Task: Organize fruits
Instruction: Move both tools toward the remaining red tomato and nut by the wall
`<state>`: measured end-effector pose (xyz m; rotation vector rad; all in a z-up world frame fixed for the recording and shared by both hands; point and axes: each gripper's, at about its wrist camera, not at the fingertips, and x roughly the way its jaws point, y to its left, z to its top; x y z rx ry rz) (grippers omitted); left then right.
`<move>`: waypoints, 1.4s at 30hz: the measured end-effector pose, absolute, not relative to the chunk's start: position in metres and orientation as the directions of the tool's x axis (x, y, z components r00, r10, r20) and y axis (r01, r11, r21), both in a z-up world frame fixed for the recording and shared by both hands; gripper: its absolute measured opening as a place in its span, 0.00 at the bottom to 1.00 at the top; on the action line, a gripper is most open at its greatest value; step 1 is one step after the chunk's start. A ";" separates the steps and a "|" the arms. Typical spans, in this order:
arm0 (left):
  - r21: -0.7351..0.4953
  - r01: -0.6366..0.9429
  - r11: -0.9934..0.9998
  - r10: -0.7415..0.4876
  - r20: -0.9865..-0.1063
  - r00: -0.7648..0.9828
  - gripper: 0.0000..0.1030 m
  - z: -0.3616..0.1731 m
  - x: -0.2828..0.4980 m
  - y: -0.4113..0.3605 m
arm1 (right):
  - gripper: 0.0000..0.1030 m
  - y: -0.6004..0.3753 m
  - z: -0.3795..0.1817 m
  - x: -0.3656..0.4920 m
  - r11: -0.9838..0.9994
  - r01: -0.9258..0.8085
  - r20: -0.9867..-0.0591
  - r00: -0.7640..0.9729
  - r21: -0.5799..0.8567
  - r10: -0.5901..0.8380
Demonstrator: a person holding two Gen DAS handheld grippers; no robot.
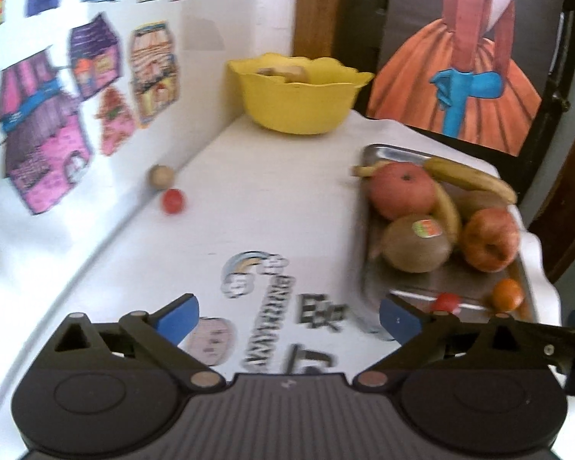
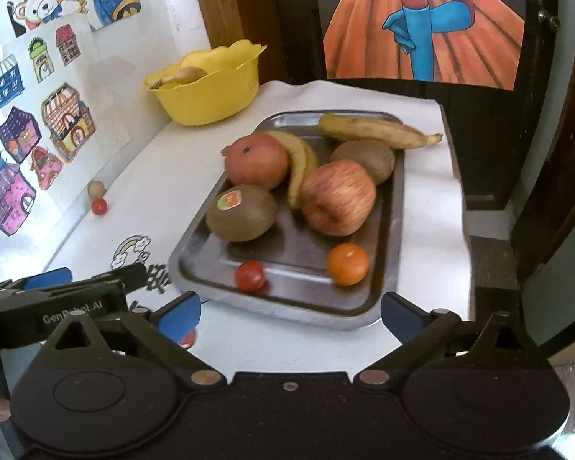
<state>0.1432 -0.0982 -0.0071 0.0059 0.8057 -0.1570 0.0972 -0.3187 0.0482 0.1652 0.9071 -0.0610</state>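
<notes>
Fruit crowding the metal tray right of centre: sticker kiwi, apple, bananas, small orange, cherry tomato. Two small round ones lying loose by the wall at left, yellow bowl waiting behind. Left gripper and right gripper both spread wide, holding nothing. Probably best starting with the near tomato, closing gently to stop it rolling. Reading "GenRobot.AI" on the left gripper; tablecloth lettering too blurred.

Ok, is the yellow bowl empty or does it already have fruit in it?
Not empty. The yellow bowl holds at least one pale yellowish piece, probably a banana, showing above its rim.
</notes>
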 end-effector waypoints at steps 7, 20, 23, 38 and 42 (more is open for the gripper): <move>-0.024 0.078 0.997 -0.071 -0.731 0.679 0.99 -0.010 0.143 -0.053 | 0.99 -0.278 0.041 0.100 0.985 0.111 -0.813 0.581 0.132 0.043; -0.024 -0.039 0.999 0.009 -0.738 0.675 0.99 -0.013 0.147 0.000 | 0.99 -0.217 0.039 0.134 0.991 -0.026 -0.816 0.564 0.135 0.126; -0.020 -0.047 0.999 0.017 -0.736 0.677 0.99 -0.014 0.147 0.004 | 0.99 -0.209 0.038 0.144 0.990 -0.049 -0.816 0.562 0.131 0.136; -0.007 -0.018 1.000 0.007 -0.728 0.686 0.99 -0.027 0.171 0.000 | 0.99 -0.206 0.046 0.201 0.980 -0.121 -0.752 0.629 0.155 0.197; 0.000 0.016 1.000 -0.011 -0.705 0.709 0.99 -0.028 0.181 -0.008 | 0.99 -0.204 0.050 0.228 0.966 -0.204 -0.727 0.638 0.158 0.254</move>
